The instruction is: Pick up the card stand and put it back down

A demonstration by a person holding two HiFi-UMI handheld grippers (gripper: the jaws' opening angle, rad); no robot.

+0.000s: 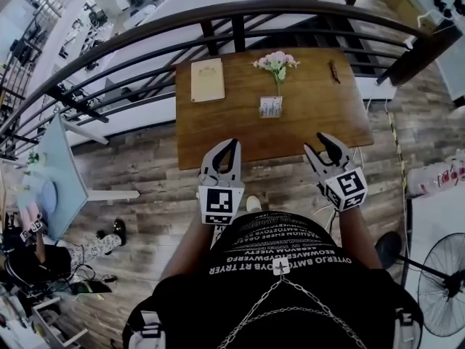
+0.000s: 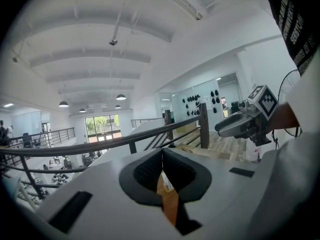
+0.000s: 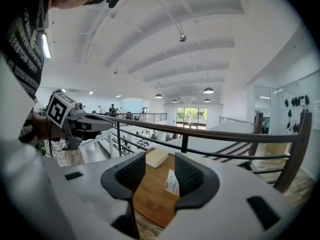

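Observation:
The card stand (image 1: 270,107) is a small clear holder with a printed card. It stands upright near the front middle of the wooden table (image 1: 218,133). Both grippers hover over the floor just short of the table's front edge, apart from the stand. My left gripper (image 1: 233,145) is shut with nothing in it; its pads meet in the left gripper view (image 2: 162,152), and the card stand (image 2: 166,181) shows below them. My right gripper (image 1: 320,144) is open and empty. In the right gripper view (image 3: 160,159) the card stand (image 3: 172,182) shows through the gap, well ahead.
Behind the stand is a vase of pink flowers (image 1: 275,63). A cream book (image 1: 208,79) lies at the table's far left and a dark pen-like item (image 1: 334,71) at its far right. A black railing (image 1: 218,13) curves behind the table. A fan (image 1: 443,289) stands at the right.

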